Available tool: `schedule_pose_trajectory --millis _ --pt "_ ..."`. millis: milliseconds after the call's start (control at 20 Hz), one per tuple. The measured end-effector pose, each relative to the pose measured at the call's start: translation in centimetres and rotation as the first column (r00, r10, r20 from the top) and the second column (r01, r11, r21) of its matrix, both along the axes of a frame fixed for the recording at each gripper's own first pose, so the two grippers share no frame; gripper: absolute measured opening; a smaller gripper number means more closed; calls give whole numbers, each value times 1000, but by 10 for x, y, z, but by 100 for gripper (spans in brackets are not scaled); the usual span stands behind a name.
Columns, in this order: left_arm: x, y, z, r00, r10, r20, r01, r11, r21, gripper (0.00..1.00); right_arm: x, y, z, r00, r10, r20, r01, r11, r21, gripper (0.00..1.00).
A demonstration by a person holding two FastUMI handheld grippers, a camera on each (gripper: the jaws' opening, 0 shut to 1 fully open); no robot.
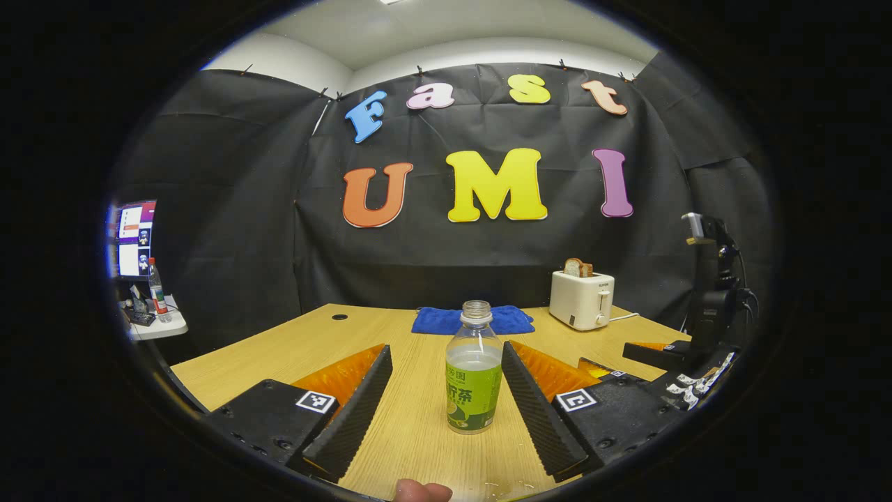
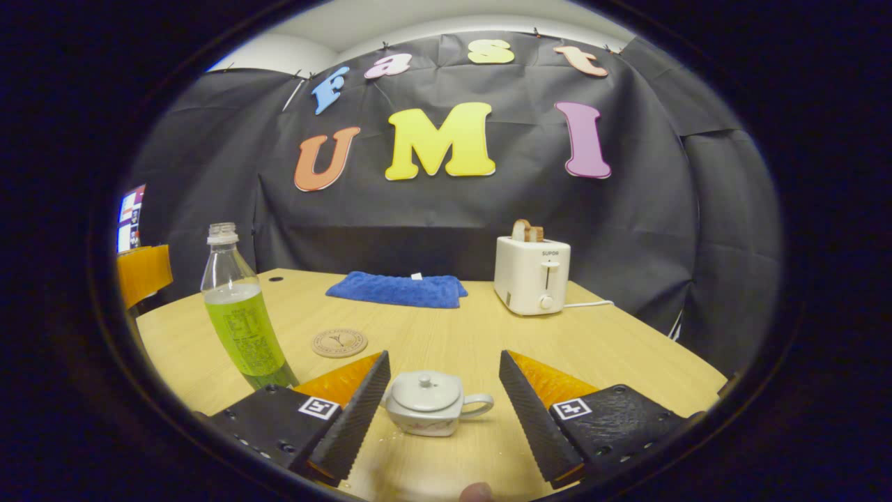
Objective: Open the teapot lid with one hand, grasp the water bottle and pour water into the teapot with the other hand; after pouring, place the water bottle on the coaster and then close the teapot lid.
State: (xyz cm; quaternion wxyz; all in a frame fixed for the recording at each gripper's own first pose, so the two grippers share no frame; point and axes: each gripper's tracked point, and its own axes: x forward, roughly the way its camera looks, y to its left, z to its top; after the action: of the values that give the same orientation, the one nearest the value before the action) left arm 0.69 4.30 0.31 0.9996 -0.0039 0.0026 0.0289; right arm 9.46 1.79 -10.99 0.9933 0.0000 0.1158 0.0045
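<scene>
Your right gripper [image 2: 440, 411] hides the foot of the uncapped clear plastic water bottle with a green label [image 2: 240, 317]. Its jaws stand apart around the small white ceramic teapot [image 2: 428, 403] (lid on), untouching. Your left gripper [image 1: 446, 401] gapes astride the bottle. The round cork coaster [image 2: 339, 343] lies behind the teapot.

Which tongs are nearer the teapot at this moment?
Right. The right tongs stand open around the teapot, untouched; the left tongs stand open around the water bottle.
</scene>
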Motion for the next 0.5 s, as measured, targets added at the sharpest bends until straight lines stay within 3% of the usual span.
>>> schedule_pose_trajectory --millis 250,300,350,500 --pt "2 7 -2 1000 11 -4 -11 1000 0 99 13 6 -5 1000 5 -19 -6 1000 -12 60" --pt "3 7 -3 1000 12 -7 -12 1000 -1 99 15 7 -8 1000 2 -26 -3 1000 -22 60" --pt "3 8 -5 1000 12 -11 -12 1000 0 99 17 7 -9 1000 7 -29 -8 1000 -25 49" --pt "4 9 -7 1000 10 -17 -10 1000 4 99 19 10 -10 999 10 -31 -11 999 -39 47"
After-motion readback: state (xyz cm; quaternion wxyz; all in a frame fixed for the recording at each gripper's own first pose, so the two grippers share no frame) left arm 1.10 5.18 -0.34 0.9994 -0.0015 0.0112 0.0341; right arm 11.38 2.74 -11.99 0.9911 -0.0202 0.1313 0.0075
